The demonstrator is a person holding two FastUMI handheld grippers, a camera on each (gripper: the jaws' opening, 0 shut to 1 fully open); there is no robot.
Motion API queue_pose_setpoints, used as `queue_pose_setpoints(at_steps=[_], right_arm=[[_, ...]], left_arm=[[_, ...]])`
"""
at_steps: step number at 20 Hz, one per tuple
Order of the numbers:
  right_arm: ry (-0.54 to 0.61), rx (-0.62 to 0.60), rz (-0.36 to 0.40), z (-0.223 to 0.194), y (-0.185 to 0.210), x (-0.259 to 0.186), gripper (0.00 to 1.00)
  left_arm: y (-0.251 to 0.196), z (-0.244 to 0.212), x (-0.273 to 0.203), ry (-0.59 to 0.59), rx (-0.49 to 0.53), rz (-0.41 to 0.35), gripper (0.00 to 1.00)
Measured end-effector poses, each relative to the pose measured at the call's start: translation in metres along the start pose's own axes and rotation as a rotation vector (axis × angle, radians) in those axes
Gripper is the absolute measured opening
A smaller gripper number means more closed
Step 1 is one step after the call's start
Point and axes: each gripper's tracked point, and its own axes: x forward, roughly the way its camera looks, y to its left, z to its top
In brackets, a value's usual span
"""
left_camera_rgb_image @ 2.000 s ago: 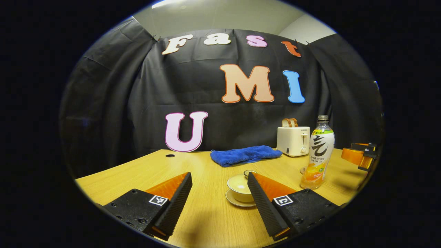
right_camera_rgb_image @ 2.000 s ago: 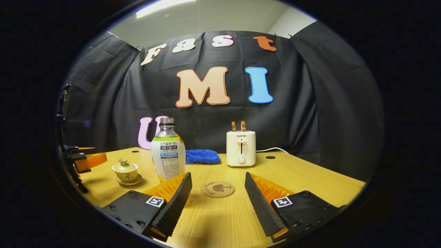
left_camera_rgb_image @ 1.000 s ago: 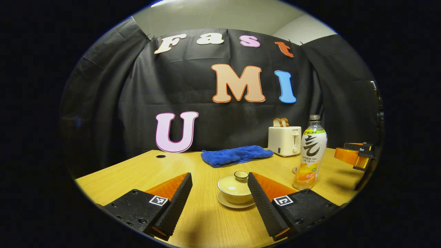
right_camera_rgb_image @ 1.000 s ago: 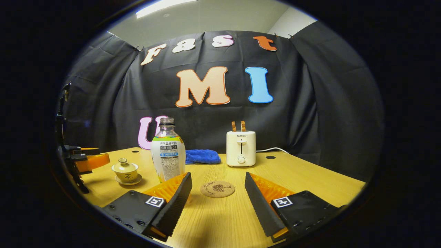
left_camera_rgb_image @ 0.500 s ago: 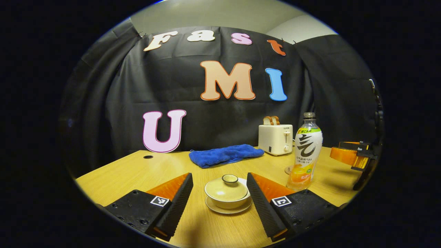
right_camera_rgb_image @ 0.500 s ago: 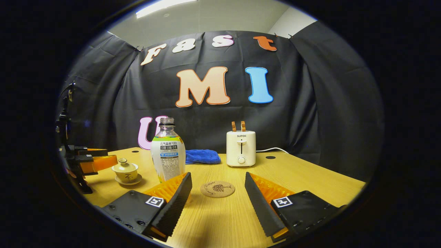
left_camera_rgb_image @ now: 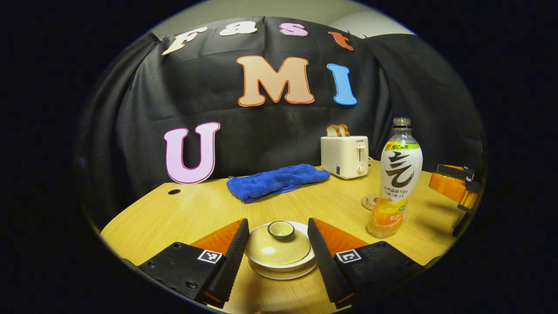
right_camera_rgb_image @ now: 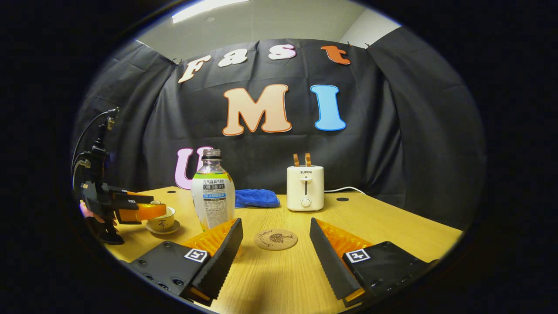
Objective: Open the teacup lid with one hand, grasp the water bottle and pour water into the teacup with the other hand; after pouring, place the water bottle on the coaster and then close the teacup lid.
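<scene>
A pale wooden table (right_camera_rgb_image: pixel 392 222) fills the lower half of both views, with black cloth hung behind it. Nothing of the task is done yet, as I judge it: the lid (left_camera_rgb_image: pixel 277 237) sits on the teacup (left_camera_rgb_image: pixel 281 261) and the water bottle (right_camera_rgb_image: pixel 212 196) stands untouched with its cap off.

In the left gripper view, my left gripper (left_camera_rgb_image: pixel 278 250) is spread wide at the bottom centre, a finger on either side of the lid, neither pressing it. My right gripper (right_camera_rgb_image: pixel 276 257) is also spread, holding nothing, at the bottom of the right gripper view. The bottle is left of centre and the cork coaster (right_camera_rgb_image: pixel 275 239) sits between the fingers.

Lifting, pouring, setting down and closing all remain. The cup is a small cream piece on a saucer (left_camera_rgb_image: pixel 283 273), with a ringed knob on its lid.
</scene>
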Motion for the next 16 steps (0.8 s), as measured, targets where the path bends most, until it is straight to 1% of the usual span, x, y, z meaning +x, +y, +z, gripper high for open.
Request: queue_pose_setpoints(at_steps=[2, 3, 4, 5, 6, 7, 8, 9, 10, 11, 12, 13, 14, 15, 16], right_arm=[[0.000, 0.000, 0.000, -0.0002, 0.0001, -0.0004, 0.94], [0.000, 0.000, 0.000, -0.0001, 0.0000, -0.0003, 0.98], [0.000, 0.000, 0.000, -0.0003, -0.0001, -0.0005, 0.98], [0.000, 0.000, 0.000, 0.0001, -0.0001, -0.0005, 0.98], [0.000, 0.001, 0.000, -0.0001, -0.0003, -0.0003, 0.94], [0.000, 0.001, 0.000, -0.0003, -0.0004, -0.0005, 0.98], [0.000, 0.001, 0.000, -0.0006, -0.0001, -0.0003, 0.94], [0.000, 0.001, 0.000, -0.0005, -0.0002, -0.0005, 0.94], [0.000, 0.001, 0.000, -0.0009, -0.0001, -0.0002, 0.98], [0.000, 0.001, 0.000, -0.0007, -0.0001, -0.0001, 0.94], [0.000, 0.001, 0.000, -0.0010, -0.0001, 0.0002, 0.94], [0.000, 0.001, 0.000, -0.0008, -0.0001, 0.0005, 0.94], [0.000, 0.001, 0.000, -0.0008, 0.0000, 0.0005, 0.98], [0.000, 0.001, 0.000, -0.0006, 0.0000, 0.0005, 0.98], [0.000, 0.001, 0.000, -0.0009, -0.0002, 0.0005, 0.98]], left_arm=[[-0.0008, -0.0010, 0.0016, 0.015, 0.011, -0.003, 0.75], [-0.0019, -0.0012, 0.0031, 0.016, 0.014, -0.004, 0.76], [-0.0014, -0.0003, 0.0038, 0.015, 0.016, -0.004, 0.76], [-0.0010, 0.0001, 0.0045, 0.014, 0.017, -0.005, 0.75], [-0.0011, 0.0002, 0.0046, 0.013, 0.019, -0.005, 0.73], [-0.0015, 0.0003, 0.0048, 0.010, 0.019, -0.005, 0.71], [-0.0014, 0.0018, 0.0046, 0.004, 0.018, -0.006, 0.68], [-0.0016, 0.0024, 0.0058, 0.000, 0.018, -0.006, 0.64], [-0.0013, 0.0031, 0.0056, -0.002, 0.017, -0.006, 0.61], [-0.0006, 0.0036, 0.0054, -0.007, 0.017, -0.005, 0.58], [-0.0004, 0.0049, 0.0057, -0.013, 0.015, -0.005, 0.55], [-0.0008, 0.0053, 0.0057, -0.019, 0.014, -0.004, 0.49], [-0.0002, 0.0067, 0.0057, -0.026, 0.011, -0.002, 0.45], [-0.0007, 0.0065, 0.0064, -0.029, 0.011, -0.003, 0.37], [-0.0008, 0.0066, 0.0056, -0.028, 0.011, -0.003, 0.34]])
